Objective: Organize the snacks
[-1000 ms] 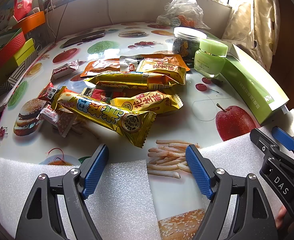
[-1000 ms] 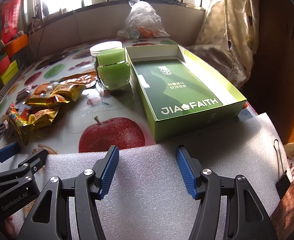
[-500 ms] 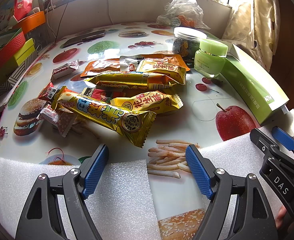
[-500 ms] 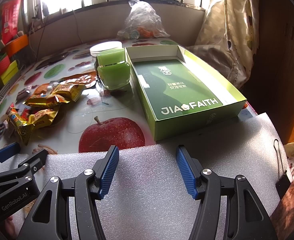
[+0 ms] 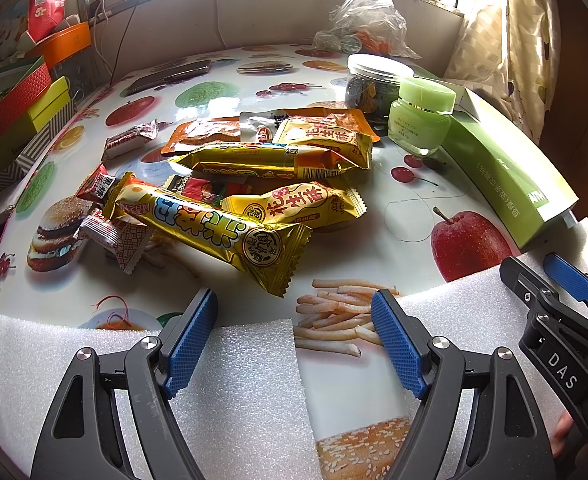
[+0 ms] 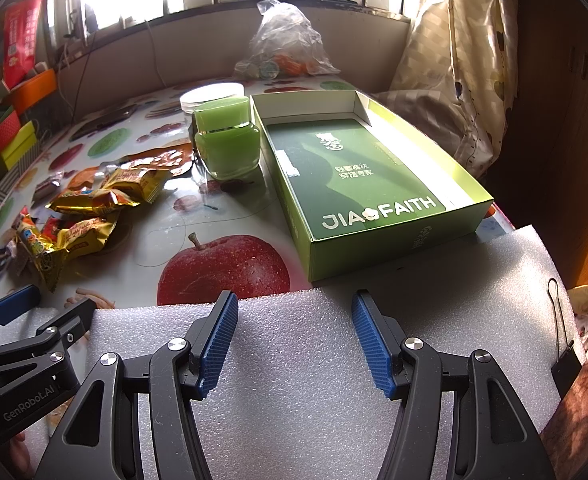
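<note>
A heap of snack packets lies mid-table in the left wrist view: a long gold bar in front, a yellow peanut-crisp packet, another long gold bar and orange packets behind. The heap also shows at the left of the right wrist view. An open green box, empty inside, sits at the right. My left gripper is open and empty, near the front edge, short of the heap. My right gripper is open and empty over white foam, just before the box.
A green glass jar and a clear jar with a white lid stand between the heap and the box. White foam sheets cover the front edge. A plastic bag sits at the back. Coloured boxes line the left side.
</note>
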Available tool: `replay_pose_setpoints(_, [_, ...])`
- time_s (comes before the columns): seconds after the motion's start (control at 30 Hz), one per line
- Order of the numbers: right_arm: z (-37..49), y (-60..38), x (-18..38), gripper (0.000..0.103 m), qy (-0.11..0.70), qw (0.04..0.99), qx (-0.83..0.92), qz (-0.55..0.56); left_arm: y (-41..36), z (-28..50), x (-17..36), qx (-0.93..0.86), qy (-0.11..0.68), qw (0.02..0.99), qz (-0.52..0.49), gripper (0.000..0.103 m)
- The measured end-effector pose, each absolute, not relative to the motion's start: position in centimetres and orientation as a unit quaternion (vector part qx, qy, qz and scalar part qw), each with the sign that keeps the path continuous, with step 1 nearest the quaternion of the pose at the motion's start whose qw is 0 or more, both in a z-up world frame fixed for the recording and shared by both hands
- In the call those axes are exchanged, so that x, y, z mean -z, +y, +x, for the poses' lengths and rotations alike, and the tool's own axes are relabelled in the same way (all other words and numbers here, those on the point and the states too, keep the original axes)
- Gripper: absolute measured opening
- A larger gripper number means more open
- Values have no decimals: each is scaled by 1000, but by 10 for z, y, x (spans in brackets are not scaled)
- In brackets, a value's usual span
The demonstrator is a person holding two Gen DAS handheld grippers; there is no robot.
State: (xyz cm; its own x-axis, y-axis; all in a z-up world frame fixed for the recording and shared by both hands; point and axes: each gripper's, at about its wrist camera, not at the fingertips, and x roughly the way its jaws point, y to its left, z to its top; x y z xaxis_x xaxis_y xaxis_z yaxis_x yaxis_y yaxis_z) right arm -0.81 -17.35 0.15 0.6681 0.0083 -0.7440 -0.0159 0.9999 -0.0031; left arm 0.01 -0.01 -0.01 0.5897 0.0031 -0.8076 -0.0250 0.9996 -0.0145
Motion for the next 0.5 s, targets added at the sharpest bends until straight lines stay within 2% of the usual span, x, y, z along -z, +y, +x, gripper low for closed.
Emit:
replay_pose_setpoints(0.37, [-5, -171, -7, 59, 411, 911, -19, -21, 10, -2, -4, 12, 460, 887, -20, 79])
replay_pose_setpoints(0.5, [-14, -157, -23, 59, 370, 926, -54, -48, 23, -11, -18, 8, 439, 898, -18, 79])
